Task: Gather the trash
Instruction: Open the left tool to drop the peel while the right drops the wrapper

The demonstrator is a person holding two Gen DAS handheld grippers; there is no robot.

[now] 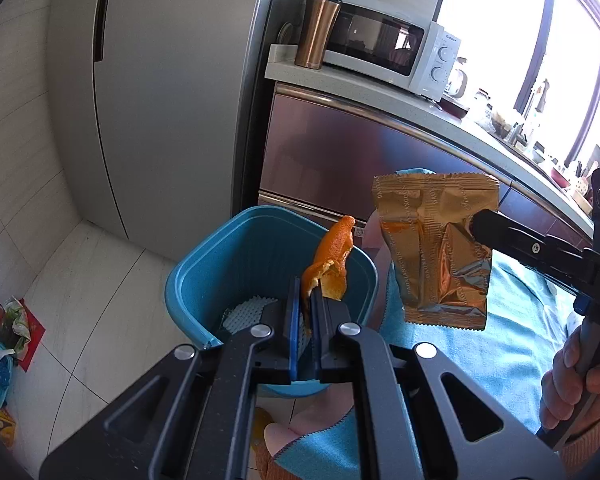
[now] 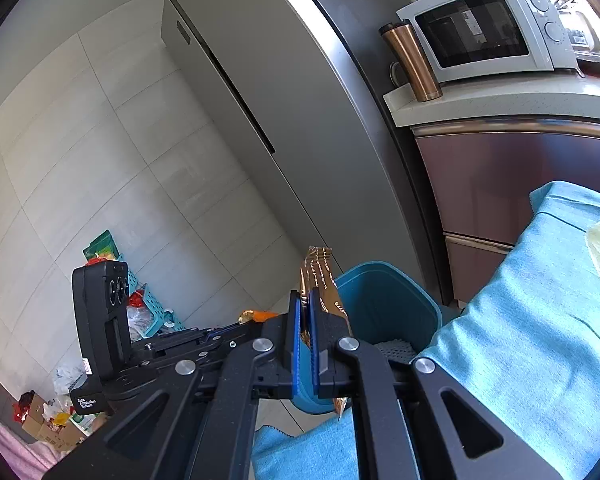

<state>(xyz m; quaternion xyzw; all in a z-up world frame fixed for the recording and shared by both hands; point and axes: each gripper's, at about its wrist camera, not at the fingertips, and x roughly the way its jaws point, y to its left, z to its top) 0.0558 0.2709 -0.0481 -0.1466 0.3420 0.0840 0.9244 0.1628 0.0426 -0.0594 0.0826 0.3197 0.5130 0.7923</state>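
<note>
My left gripper is shut on an orange peel and holds it above the open blue trash bin. My right gripper is shut on a gold foil snack wrapper, held edge-on beside the bin. In the left wrist view the wrapper hangs flat to the right of the bin, pinched at its right side by the right gripper's fingers. The bin's bottom shows a pale perforated insert. The peel's tip shows past the left gripper's body in the right wrist view.
A light-blue cloth covers the surface to the right of the bin. A grey fridge stands behind, with a counter, microwave and copper tumbler. A teal basket with wrappers and other litter lie on the tiled floor.
</note>
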